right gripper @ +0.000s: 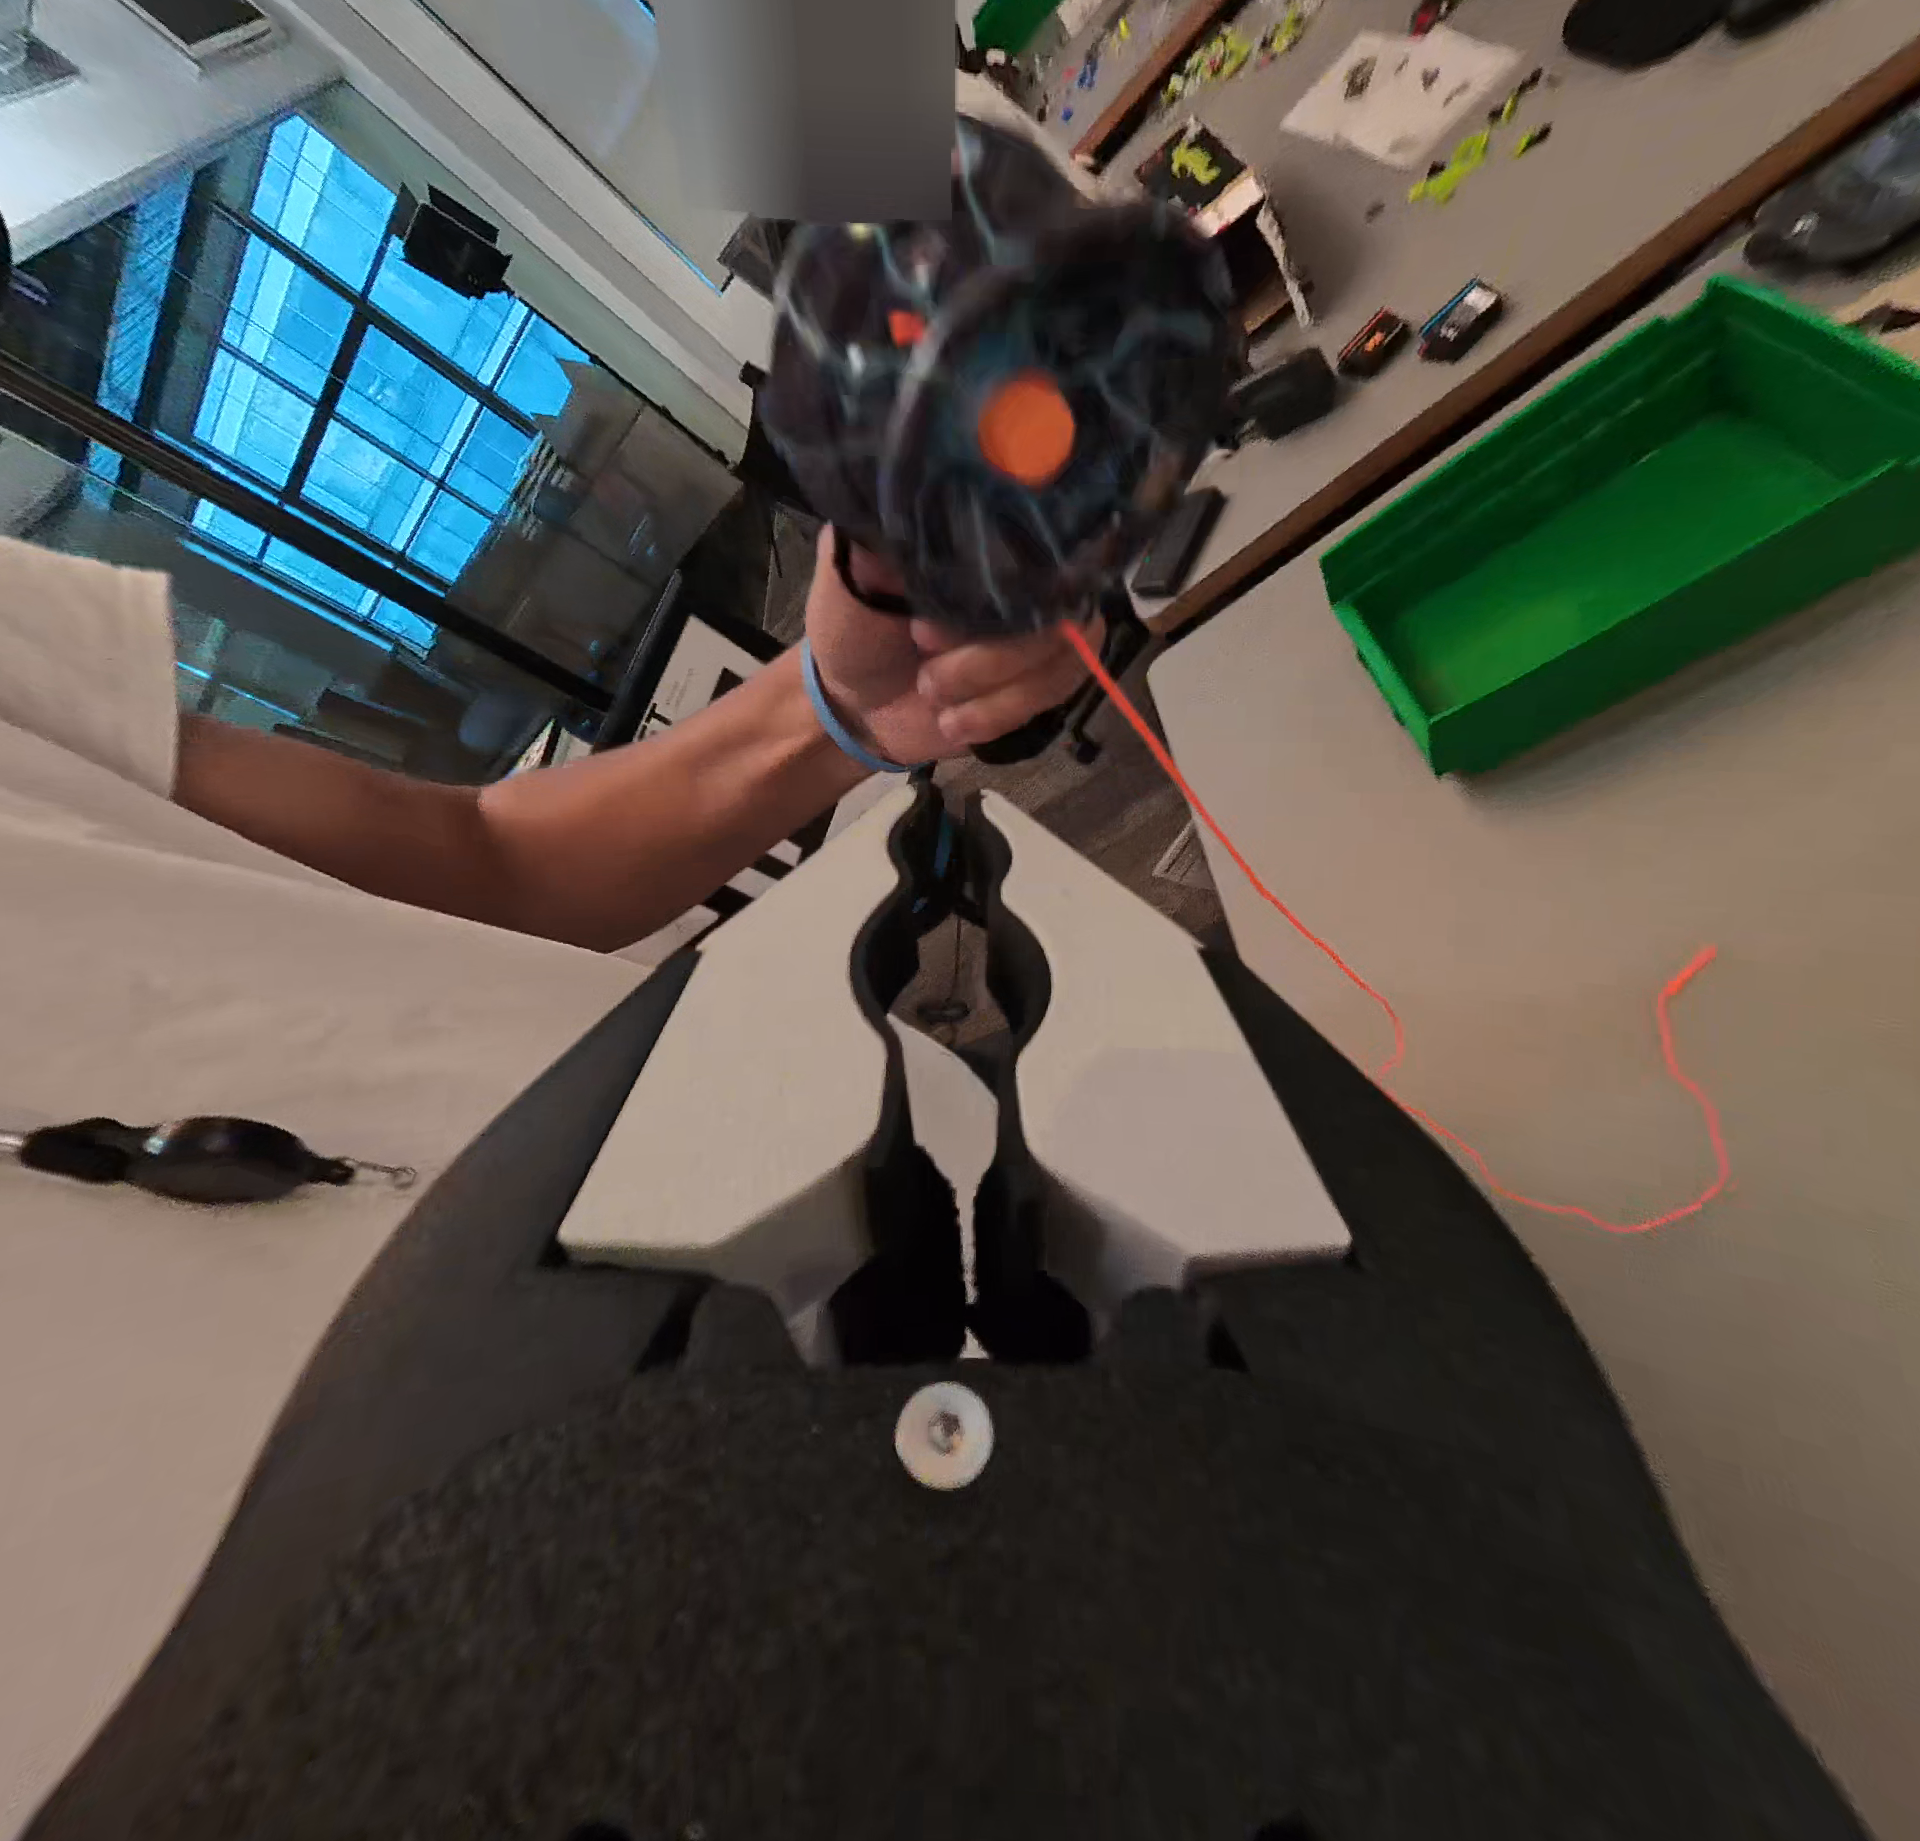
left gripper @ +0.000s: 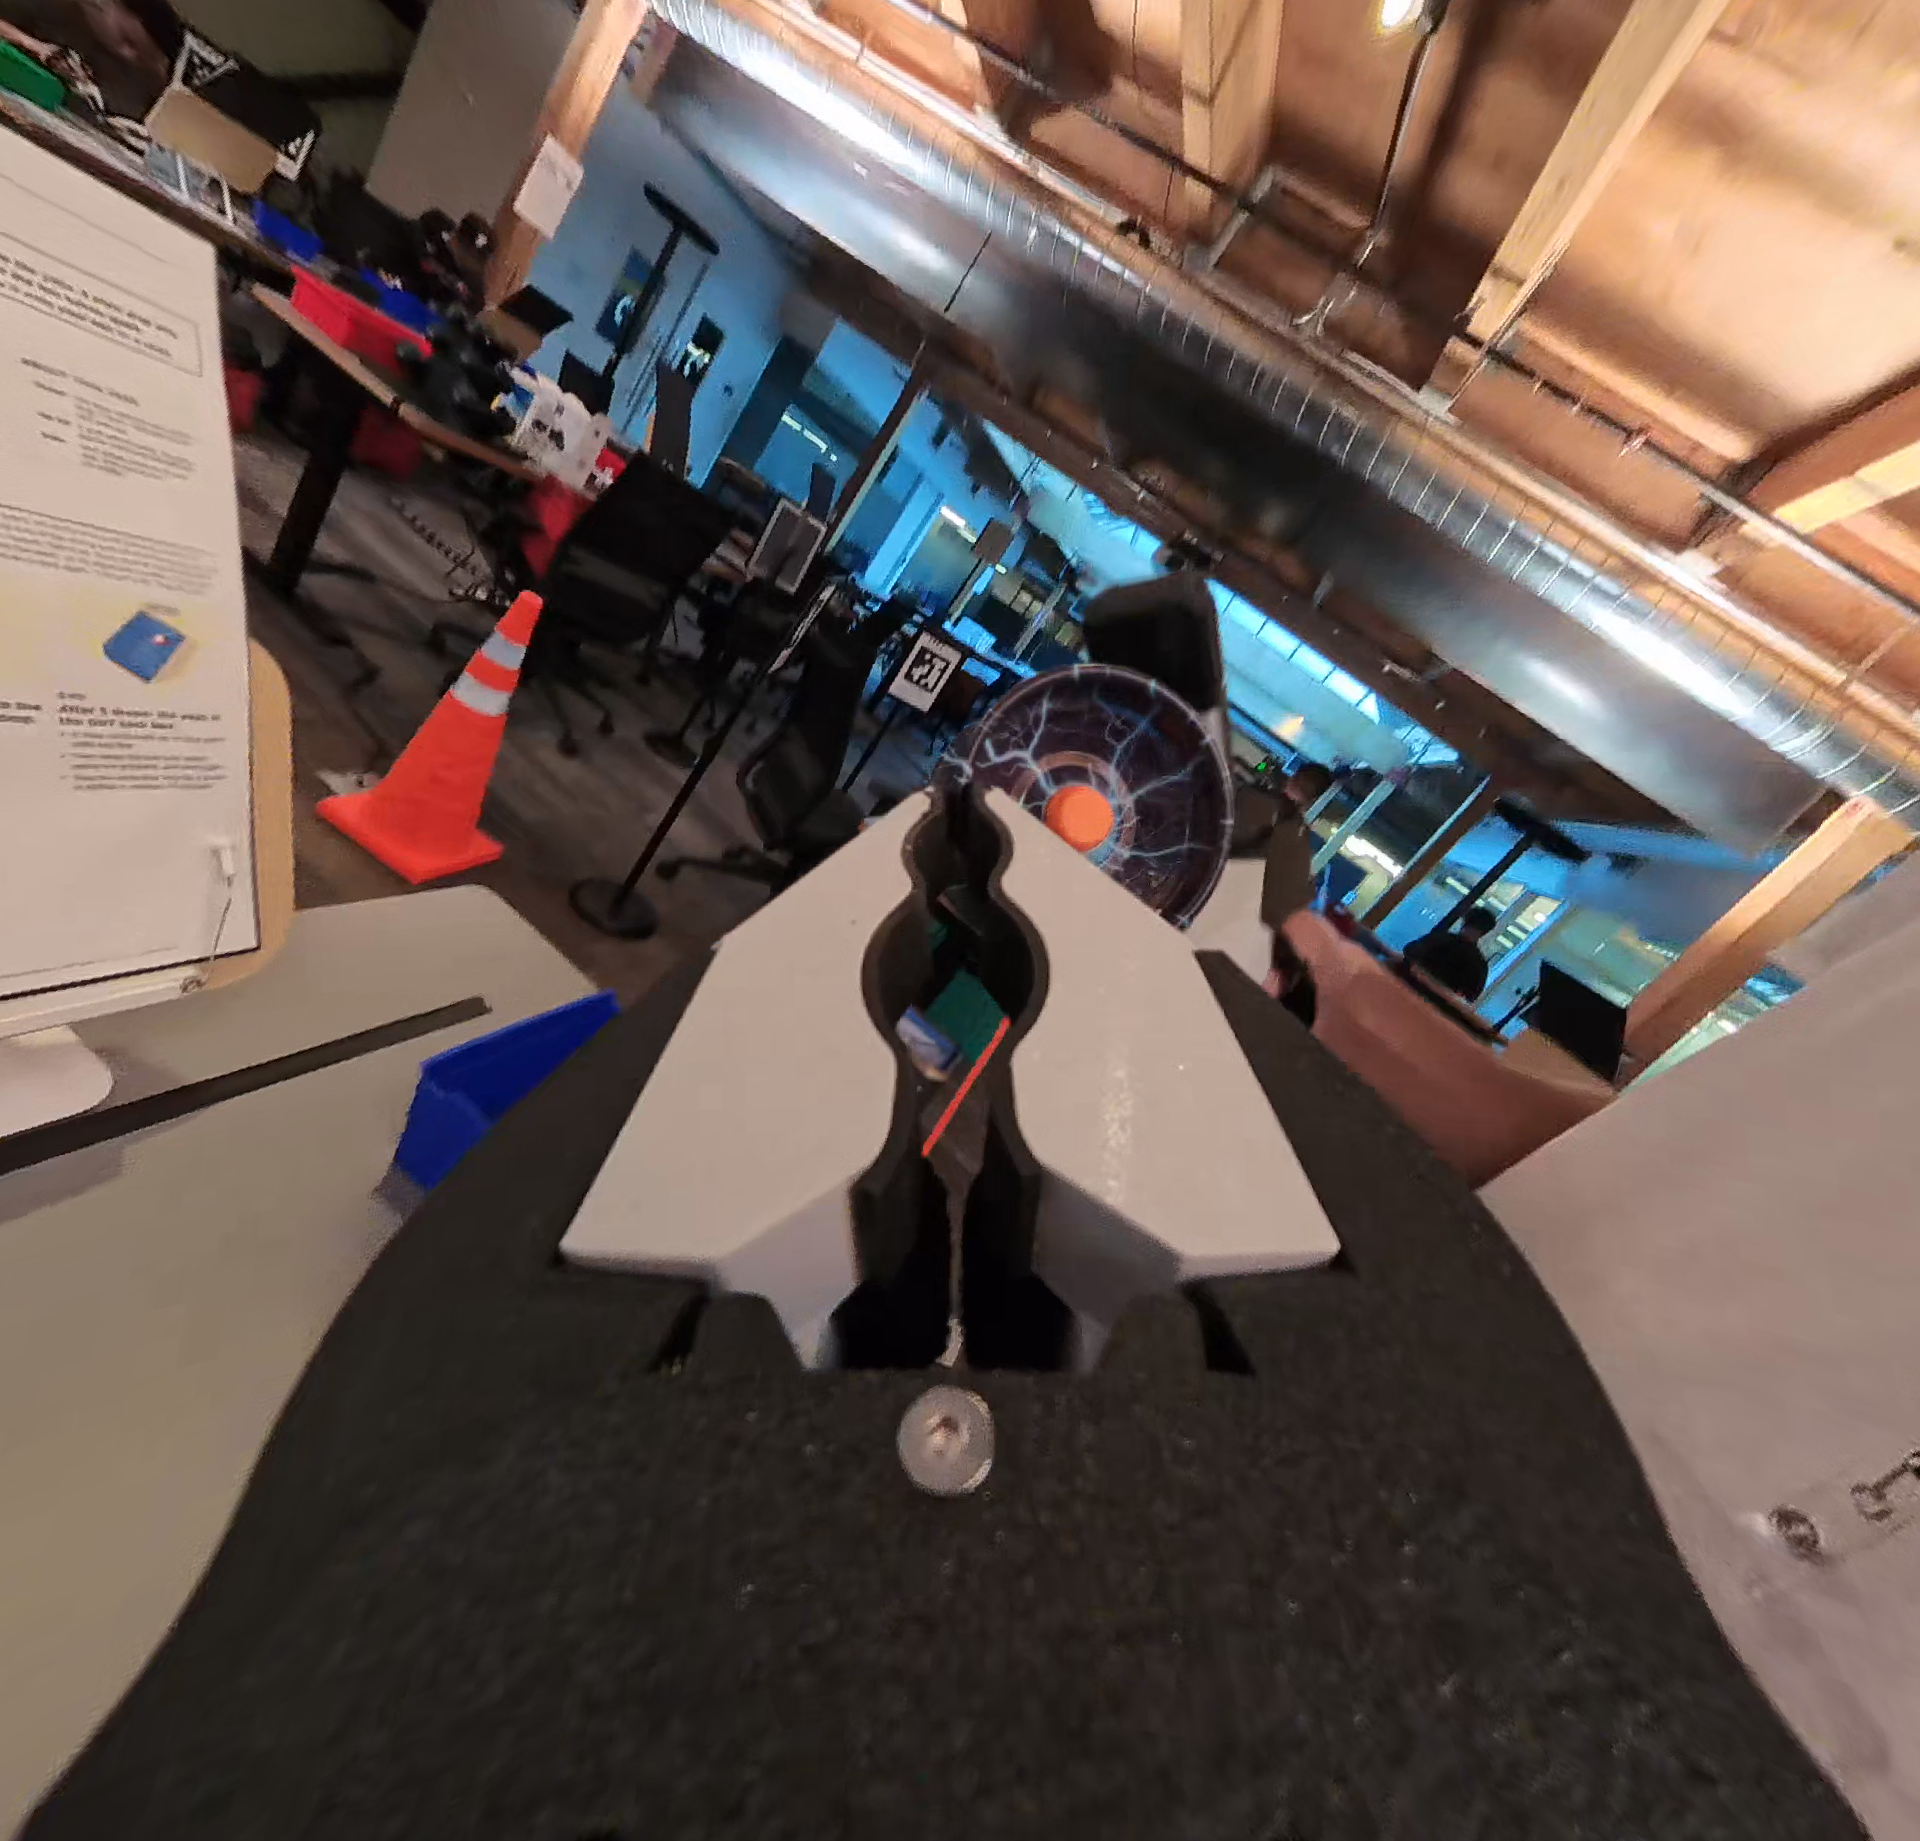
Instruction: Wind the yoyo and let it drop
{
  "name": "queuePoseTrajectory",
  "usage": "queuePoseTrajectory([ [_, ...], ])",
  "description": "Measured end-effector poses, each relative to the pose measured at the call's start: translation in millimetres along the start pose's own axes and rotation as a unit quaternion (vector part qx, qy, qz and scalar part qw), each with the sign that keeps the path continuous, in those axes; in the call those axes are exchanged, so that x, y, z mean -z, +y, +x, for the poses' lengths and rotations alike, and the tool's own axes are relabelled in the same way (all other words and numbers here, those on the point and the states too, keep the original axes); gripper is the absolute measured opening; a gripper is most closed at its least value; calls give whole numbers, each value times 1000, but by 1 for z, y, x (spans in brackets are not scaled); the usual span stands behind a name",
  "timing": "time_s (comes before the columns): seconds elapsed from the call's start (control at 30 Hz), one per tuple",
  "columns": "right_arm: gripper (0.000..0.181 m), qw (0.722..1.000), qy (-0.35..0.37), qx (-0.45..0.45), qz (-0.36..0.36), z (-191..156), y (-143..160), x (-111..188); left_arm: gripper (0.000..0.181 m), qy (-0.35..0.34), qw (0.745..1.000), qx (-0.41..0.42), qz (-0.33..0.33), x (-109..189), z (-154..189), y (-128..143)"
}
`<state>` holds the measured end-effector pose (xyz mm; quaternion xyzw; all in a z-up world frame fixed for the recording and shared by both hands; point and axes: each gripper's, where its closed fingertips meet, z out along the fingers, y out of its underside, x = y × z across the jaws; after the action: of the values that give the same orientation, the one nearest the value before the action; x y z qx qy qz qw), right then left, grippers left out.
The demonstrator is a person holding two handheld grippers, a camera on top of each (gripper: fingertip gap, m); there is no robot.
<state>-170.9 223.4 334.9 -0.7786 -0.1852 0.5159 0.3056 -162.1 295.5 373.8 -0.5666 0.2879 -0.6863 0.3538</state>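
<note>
The yoyo (left gripper: 1101, 804) is dark purple with a lightning pattern and an orange hub. It sits in the air just past the tips of my left gripper (left gripper: 958, 812), which is shut with a short piece of the orange string (left gripper: 966, 1085) between its fingers. In the right wrist view the yoyo (right gripper: 997, 420) is blurred and hides the left gripper. A hand (right gripper: 914, 669) shows below it. The string (right gripper: 1299, 929) runs from the yoyo down onto the grey table (right gripper: 1507, 856) and lies there in a loose loop. My right gripper (right gripper: 951, 804) is shut below the yoyo, apart from it, with nothing visible in it.
A green bin (right gripper: 1621, 544) stands on the table at the right. A small black object (right gripper: 197, 1157) lies at the left. A blue bin (left gripper: 488, 1085), a white screen (left gripper: 104, 544) and an orange cone (left gripper: 457, 752) are to the left. Chairs and cluttered tables stand behind. Spacing between my two grippers at the tips: around 8 cm. The left gripper is farther from the small black object (right gripper: 197, 1157), some 25 cm, than the right, some 20 cm.
</note>
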Motion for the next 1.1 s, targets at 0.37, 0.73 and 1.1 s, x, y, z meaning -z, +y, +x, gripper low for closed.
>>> queuePoseTrajectory([
  [0.37, 51, 980, 115, 159, 29, 127, 90, -28, 0, 51, 998, -7, 36, -15, 41, -57],
  [0.73, 39, 977, 28, 195, 77, 145, 73, -101, 0, 47, 996, -66, 42, -23, 103, -135],
  [1.1, 44, 981, -127, 141, -33, 74, 56, -26, 0, 70, 996, -17, 49, -3, 99, -121],
])
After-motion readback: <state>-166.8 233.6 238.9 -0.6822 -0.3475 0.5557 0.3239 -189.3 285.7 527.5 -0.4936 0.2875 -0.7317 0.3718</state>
